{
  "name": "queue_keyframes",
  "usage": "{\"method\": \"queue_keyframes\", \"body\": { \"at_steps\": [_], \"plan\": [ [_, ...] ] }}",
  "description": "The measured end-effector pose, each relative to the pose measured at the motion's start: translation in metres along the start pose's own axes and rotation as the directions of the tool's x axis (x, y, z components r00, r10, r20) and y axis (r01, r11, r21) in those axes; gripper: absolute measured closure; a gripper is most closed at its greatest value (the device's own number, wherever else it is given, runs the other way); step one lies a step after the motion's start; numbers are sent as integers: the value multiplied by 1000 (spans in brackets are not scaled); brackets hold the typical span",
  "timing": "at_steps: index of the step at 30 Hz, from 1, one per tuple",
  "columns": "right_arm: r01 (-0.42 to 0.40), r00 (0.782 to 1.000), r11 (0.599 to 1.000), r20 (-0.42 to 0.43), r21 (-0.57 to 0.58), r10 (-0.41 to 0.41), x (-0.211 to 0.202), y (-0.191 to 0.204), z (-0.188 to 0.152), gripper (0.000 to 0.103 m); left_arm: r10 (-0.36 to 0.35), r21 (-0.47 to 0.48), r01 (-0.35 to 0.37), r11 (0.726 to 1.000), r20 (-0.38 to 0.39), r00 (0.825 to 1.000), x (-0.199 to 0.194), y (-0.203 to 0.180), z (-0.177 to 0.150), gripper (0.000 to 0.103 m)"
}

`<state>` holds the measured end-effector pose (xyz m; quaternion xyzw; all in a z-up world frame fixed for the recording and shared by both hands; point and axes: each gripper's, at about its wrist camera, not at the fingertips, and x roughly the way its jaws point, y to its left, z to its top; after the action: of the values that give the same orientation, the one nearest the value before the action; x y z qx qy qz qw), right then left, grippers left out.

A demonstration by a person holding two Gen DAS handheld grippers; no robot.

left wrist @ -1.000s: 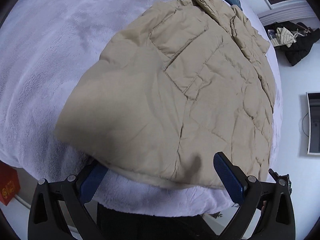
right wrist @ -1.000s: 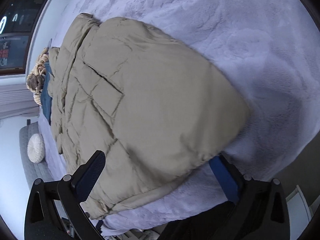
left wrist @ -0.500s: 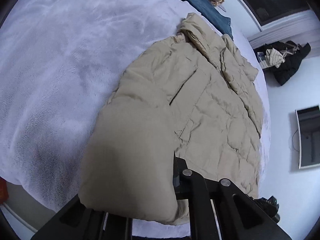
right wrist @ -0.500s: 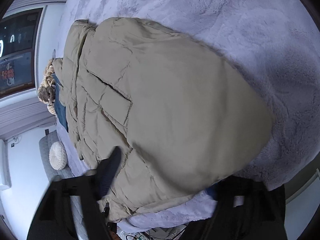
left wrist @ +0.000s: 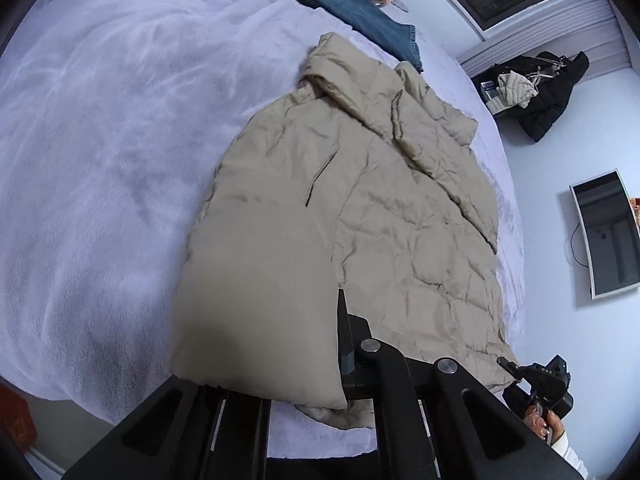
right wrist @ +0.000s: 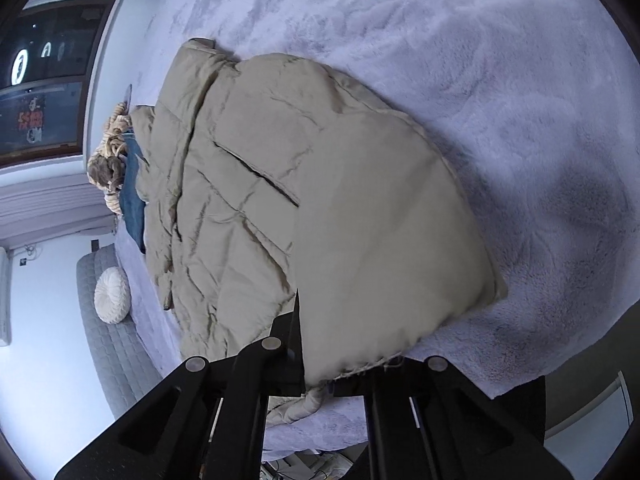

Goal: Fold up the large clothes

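A beige puffer jacket [left wrist: 360,216] lies lengthwise on a pale fleecy blanket [left wrist: 100,160] that covers the bed, its collar at the far end and its hem at the near edge; to the jacket's left the blanket stretches wide and bare, while its right side runs close along the bed's right edge; beyond the collar lies a folded blue garment [left wrist: 356,12]. The left gripper [left wrist: 340,360] is clenched on the hem's near left corner, the cloth draped over its fingers; the right gripper [right wrist: 304,360] has its jaws closing, pinched on the hem's near right corner, lifted cloth bulging above it; a hand [left wrist: 544,420] holding the right gripper shows at the lower right of the left wrist view.
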<state>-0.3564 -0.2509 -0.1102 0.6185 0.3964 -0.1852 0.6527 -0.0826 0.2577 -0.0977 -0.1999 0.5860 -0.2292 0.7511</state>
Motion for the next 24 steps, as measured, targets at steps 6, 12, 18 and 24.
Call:
{"method": "queue_keyframes", "body": {
  "at_steps": [6, 12, 18, 24],
  "plan": [
    [-57, 998, 993, 13, -102, 58, -17, 52, 23, 97, -37, 26, 35, 999, 91, 995, -26, -37, 42, 93],
    [-80, 995, 965, 30, -249, 90, -25, 128, 65, 97, -53, 79, 38, 996, 203, 978, -38, -90, 104, 93],
    [-83, 995, 912, 18, -402, 99, -16, 217, 133, 97, 8, 159, -53, 986, 273, 962, -20, -147, 186, 93],
    [-11, 1000, 856, 4, -517, 15, 33, 298, 205, 97, 102, 169, -157, 973, 295, 950, 37, -168, 265, 93]
  ]
}}
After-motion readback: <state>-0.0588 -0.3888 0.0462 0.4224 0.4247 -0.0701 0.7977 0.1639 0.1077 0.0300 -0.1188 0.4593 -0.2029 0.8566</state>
